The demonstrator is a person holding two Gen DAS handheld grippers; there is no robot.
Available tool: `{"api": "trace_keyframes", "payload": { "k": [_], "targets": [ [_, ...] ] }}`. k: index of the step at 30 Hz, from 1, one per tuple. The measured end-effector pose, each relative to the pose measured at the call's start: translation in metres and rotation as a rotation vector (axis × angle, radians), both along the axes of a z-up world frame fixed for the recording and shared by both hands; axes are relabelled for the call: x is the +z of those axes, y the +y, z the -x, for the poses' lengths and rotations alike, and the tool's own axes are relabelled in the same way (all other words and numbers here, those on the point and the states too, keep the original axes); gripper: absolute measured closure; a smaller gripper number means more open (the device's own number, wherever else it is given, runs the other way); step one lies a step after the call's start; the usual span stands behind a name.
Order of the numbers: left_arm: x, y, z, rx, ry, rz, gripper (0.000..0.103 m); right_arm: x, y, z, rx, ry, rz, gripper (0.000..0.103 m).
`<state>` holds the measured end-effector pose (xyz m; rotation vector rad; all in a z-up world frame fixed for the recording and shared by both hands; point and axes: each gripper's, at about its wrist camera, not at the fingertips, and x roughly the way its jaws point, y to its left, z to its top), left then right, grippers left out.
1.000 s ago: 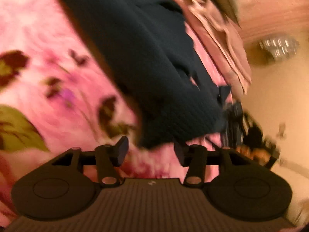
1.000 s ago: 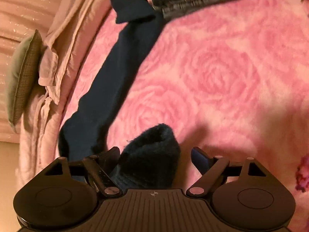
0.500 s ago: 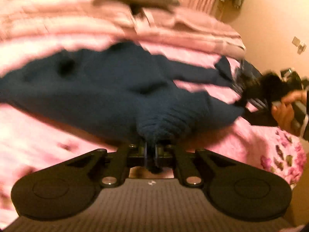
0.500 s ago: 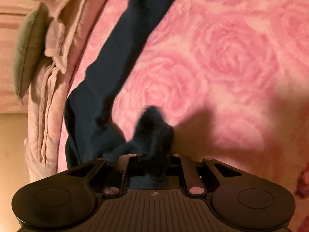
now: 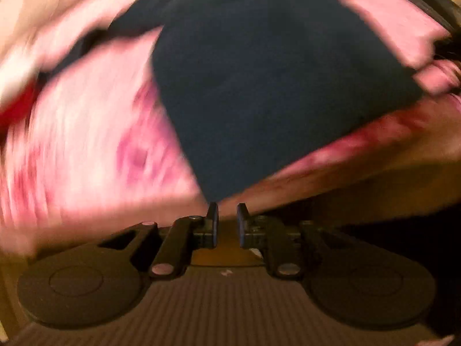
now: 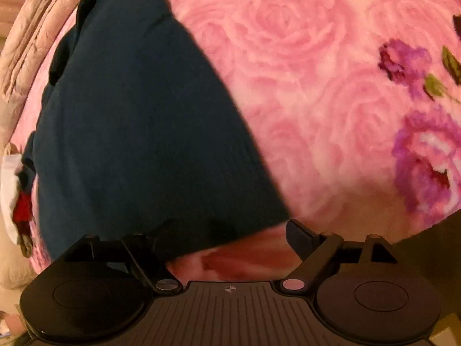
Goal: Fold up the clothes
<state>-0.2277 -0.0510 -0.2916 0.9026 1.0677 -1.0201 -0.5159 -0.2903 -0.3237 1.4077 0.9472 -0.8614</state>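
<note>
A dark navy knit garment [image 6: 138, 121] lies spread on a pink rose-patterned blanket [image 6: 302, 72]. My right gripper [image 6: 230, 236] is open and empty at the garment's near hem; the hem lies over its left finger. In the blurred left wrist view the same garment [image 5: 273, 72] comes to a corner just beyond my left gripper [image 5: 227, 219]. Its jaws stand slightly apart with nothing between them.
Beige bedding [image 6: 31, 28] is bunched along the blanket's far left side. A white and red item [image 6: 14, 190] lies at the left edge. The bed's near edge runs just under both grippers, with dark floor beyond [image 5: 389, 201].
Both grippers were shut on the garment half a second ago and have let go. The garment now lies flatter and wider on the blanket, and both grippers have pulled back to its near edge.
</note>
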Motion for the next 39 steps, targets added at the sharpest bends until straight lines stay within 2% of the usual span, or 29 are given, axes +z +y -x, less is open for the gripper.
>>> {"api": "trace_keyframes", "payload": {
  "k": [2, 4, 6, 8, 10, 11, 12, 14, 18, 21, 23, 26, 31, 36, 39],
  "targets": [
    [-0.007, 0.002, -0.022, 0.174, 0.080, 0.081, 0.089, 0.008, -0.007, 0.003, 0.020, 0.008, 0.064, 0.018],
    [-0.010, -0.007, -0.039, 0.301, 0.108, 0.184, 0.080, 0.015, -0.015, 0.006, 0.035, 0.012, 0.124, 0.018],
    [-0.019, -0.016, -0.058, 0.372, 0.106, 0.263, 0.061, 0.013, -0.026, 0.002, 0.050, 0.009, 0.158, 0.018],
    [-0.037, -0.031, -0.080, 0.444, 0.115, 0.289, 0.059, 0.008, -0.036, -0.005, 0.071, 0.003, 0.195, 0.018],
    [-0.058, -0.042, -0.095, 0.489, 0.142, 0.274, 0.068, -0.003, -0.040, -0.014, 0.107, 0.005, 0.227, 0.018],
    [-0.066, -0.052, -0.093, 0.466, 0.143, 0.217, 0.085, -0.010, -0.038, -0.018, 0.133, 0.033, 0.209, 0.018],
    [-0.074, -0.062, -0.091, 0.440, 0.142, 0.157, 0.087, -0.017, -0.035, -0.023, 0.160, 0.069, 0.183, 0.018],
    [-0.068, -0.064, -0.081, 0.354, 0.079, 0.140, 0.086, -0.018, -0.032, -0.026, 0.219, 0.118, 0.175, 0.018],
    [-0.035, -0.062, -0.099, 0.373, 0.099, 0.230, 0.085, 0.001, -0.047, -0.031, 0.324, 0.167, 0.295, 0.018],
    [-0.013, -0.092, -0.137, 0.349, 0.090, 0.333, 0.083, 0.020, -0.085, -0.050, 0.363, 0.146, 0.439, 0.018],
    [-0.004, -0.123, -0.164, 0.300, 0.087, 0.402, 0.072, 0.030, -0.116, -0.074, 0.403, 0.128, 0.536, 0.018],
    [-0.008, -0.189, -0.205, 0.177, 0.074, 0.483, 0.069, 0.034, -0.166, -0.123, 0.471, 0.103, 0.657, 0.018],
    [-0.035, -0.306, -0.269, 0.006, 0.073, 0.531, 0.064, 0.019, -0.244, -0.206, 0.647, 0.106, 0.809, 0.018],
    [-0.069, -0.389, -0.316, -0.155, 0.109, 0.480, 0.064, -0.004, -0.298, -0.254, 0.748, 0.124, 0.876, 0.018],
    [-0.084, -0.400, -0.320, -0.172, 0.115, 0.472, 0.059, -0.015, -0.319, -0.271, 0.787, 0.100, 0.890, 0.018]
  ]
}}
